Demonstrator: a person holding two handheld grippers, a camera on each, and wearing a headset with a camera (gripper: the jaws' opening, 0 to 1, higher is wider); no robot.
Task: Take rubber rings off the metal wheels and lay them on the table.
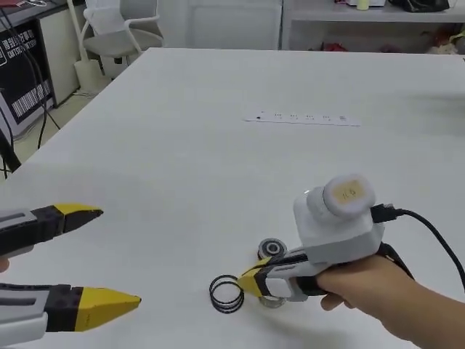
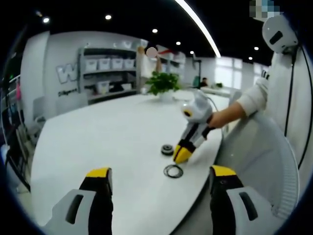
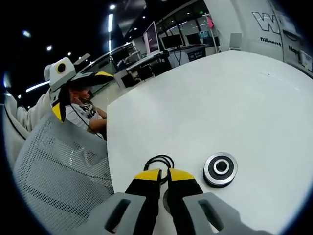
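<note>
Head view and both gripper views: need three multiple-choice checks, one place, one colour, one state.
1. The rings lie:
A. in a box
B. on the table beside the tips of the right gripper
C. on the floor

2. The rings are:
A. black
B. red
C. white

3. The left gripper has its jaws:
A. shut on a ring
B. shut, empty
C. wide open, empty

Answers:
1 B: the head view shows the loops flat on the white top next to the yellow tips.
2 A: they look black in all three views.
3 C: the left gripper view shows a wide gap with nothing in it.
</note>
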